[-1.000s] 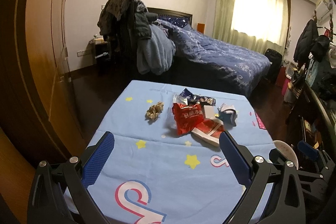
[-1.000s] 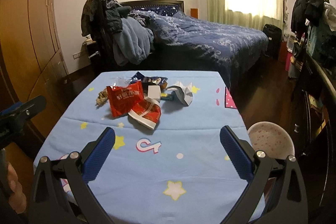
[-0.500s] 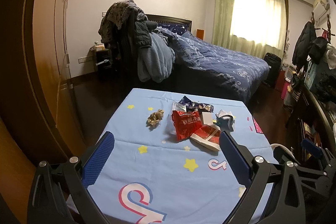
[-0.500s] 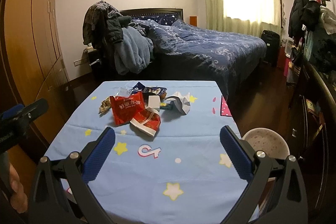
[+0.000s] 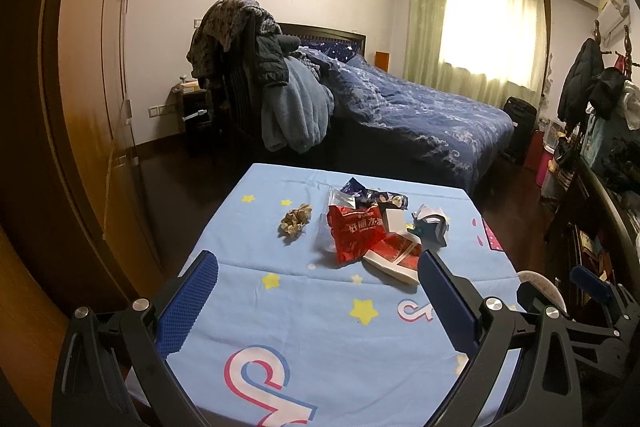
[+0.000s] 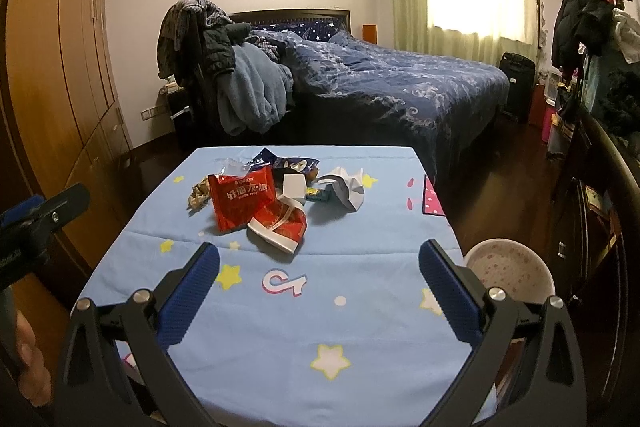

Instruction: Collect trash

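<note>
Holding both tools back over the near edge of the table point(image 6: 280, 347), nothing picked up yet. My left gripper point(image 5: 318, 277) has its jaws spread wide and empty; my right gripper point(image 6: 319, 269) the same. I judge I am held off like this to take in the whole pile before choosing a first piece.

Just off the table's right edge, low down: a pale speckled bin point(image 6: 510, 269). What I can see of its inside looks empty; its bottom is partly hidden. Its place beside the table suits dropping trash with the right tool.

Farther along the blue star cloth, the trash lies in one cluster near the far half:
- red and white wrapper point(image 6: 280, 227), nearest me
- red snack bag point(image 6: 242, 199), overlapping it
- small white box point(image 6: 295, 185) behind
- crumpled white paper point(image 6: 348, 189) to the right
- dark blue wrapper point(image 6: 288, 163) at the back
- brown crumpled wad point(image 5: 295, 221), apart on the left, nearer my left tool

Beyond the table: bed point(image 6: 400, 87), with clothes heaped at its near corner.
</note>
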The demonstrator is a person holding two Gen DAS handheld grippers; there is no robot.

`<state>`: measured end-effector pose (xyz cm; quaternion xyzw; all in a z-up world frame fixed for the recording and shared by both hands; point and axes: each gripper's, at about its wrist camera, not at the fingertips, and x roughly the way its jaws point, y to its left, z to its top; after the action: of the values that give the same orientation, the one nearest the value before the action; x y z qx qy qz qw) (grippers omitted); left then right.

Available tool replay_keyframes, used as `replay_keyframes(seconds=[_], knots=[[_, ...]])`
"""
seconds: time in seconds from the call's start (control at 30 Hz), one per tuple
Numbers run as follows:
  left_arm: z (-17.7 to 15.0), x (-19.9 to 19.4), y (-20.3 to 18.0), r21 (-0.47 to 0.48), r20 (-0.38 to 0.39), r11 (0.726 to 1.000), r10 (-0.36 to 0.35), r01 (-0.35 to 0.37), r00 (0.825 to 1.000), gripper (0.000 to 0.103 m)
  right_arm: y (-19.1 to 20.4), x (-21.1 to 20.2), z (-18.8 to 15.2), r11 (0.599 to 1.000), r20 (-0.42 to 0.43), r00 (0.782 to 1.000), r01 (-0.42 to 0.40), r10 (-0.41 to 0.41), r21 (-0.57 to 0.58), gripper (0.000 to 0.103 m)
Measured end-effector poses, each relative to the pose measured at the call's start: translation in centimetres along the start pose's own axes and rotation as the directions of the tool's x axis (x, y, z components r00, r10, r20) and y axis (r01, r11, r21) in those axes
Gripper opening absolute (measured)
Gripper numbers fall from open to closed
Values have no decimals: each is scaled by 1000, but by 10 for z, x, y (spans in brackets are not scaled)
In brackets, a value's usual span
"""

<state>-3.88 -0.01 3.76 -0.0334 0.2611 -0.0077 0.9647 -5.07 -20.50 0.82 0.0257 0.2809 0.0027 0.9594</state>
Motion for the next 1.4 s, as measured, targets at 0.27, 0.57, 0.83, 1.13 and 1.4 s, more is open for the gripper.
replay_keyframes(seconds=[0.27,0.57,0.83,1.13,1.4], knots=[[-8,23,3,-8,-39,1000,-26,26,999,99,-4,14,-8,1000,-36,999,5,-5,7,100],[-20,105,11,-16,-157,992,-127,126,979,99,-21,56,-20,998,-121,992,51,-48,25,100],[-12,194,-7,-31,-279,982,-188,186,942,99,-34,89,-18,997,-169,984,60,-53,37,100],[-1,242,-4,-122,-306,976,-210,180,929,99,-36,106,-5,999,-161,987,28,-24,25,100],[0,258,-14,-80,-318,984,-179,161,931,99,-47,139,15,998,-197,979,-39,47,44,100]])
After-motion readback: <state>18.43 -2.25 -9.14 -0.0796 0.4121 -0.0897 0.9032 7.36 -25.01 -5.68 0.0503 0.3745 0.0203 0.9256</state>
